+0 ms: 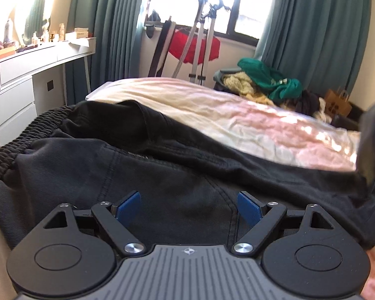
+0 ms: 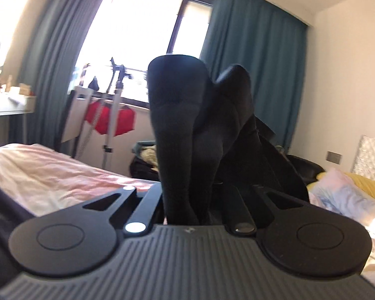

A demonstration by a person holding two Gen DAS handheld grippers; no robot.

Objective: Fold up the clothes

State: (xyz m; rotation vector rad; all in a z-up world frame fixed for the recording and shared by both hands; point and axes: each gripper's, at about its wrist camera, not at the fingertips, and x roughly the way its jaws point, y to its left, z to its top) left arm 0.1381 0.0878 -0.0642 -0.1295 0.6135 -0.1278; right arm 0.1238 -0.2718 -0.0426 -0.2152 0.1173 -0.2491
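Black trousers with an elastic waistband lie spread on the bed. My left gripper is open just above the cloth, its blue pads apart with nothing between them. In the right wrist view my right gripper is shut on a fold of the black trousers, which bunches up in front of the camera and hides the fingertips. The lifted cloth shows at the right edge of the left wrist view.
The bed has a pink-and-white sheet. A white dresser stands at left. A red garment on a stand hangs by the window. A pile of green and yellow clothes lies beyond the bed. Pillows lie at right.
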